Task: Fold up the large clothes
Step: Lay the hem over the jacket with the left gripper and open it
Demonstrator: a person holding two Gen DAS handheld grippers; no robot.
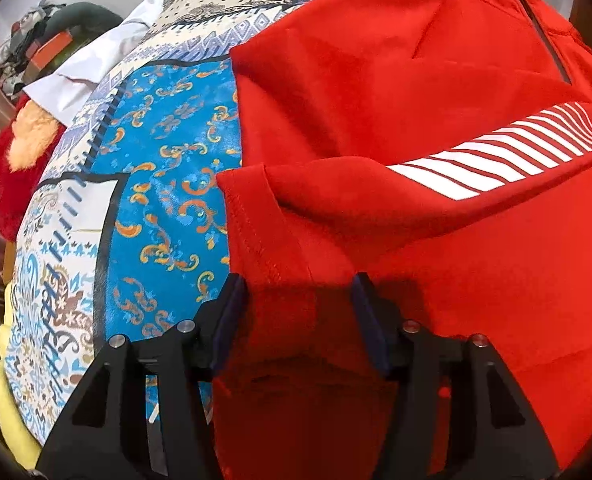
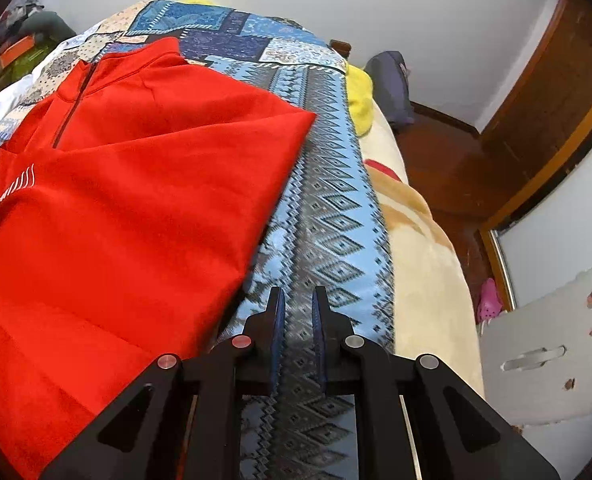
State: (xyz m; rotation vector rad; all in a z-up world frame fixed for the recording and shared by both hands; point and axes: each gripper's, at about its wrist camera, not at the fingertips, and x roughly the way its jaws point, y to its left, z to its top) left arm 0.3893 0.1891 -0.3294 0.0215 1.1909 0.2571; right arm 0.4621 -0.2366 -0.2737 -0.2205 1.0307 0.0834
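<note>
Red fleece fills most of both views: a red quarter-zip pullover [image 1: 435, 128] lies spread on a bed covered by a blue patterned bedspread [image 1: 176, 168], its collar and short dark zip toward the far end and a block of white stripes [image 1: 507, 152] printed across the chest. One sleeve is folded inward over the body, its stitched cuff [image 1: 252, 216] lying at the garment's left edge, near the bedspread's blue and orange scrollwork. The left gripper [image 1: 299, 288] points steeply down over that edge with its jaws standing apart; red cloth lies in the gap between them, but the pads do not press on it, one finger [image 1: 232, 304] sitting at the border of fleece and bedspread and the other over the red fabric. In the right wrist view the right gripper [image 2: 297, 300] hangs over a grey and blue diamond-patterned band of the bedspread, just beside the pullover's right edge and clear of it; its jaws are drawn close together with only a narrow slit between the pads and nothing held. As for containers, an orange box [image 1: 50, 50] sits among a heap of clothes and bags at the far left, though what is in it cannot be told. A white sheet [image 1: 92, 64] lies crumpled by the bed's far corner, a cream plush blanket [image 2: 427, 272] drapes the bed's right side, and a wooden floor [image 2: 455, 168] shows beyond it.
</note>
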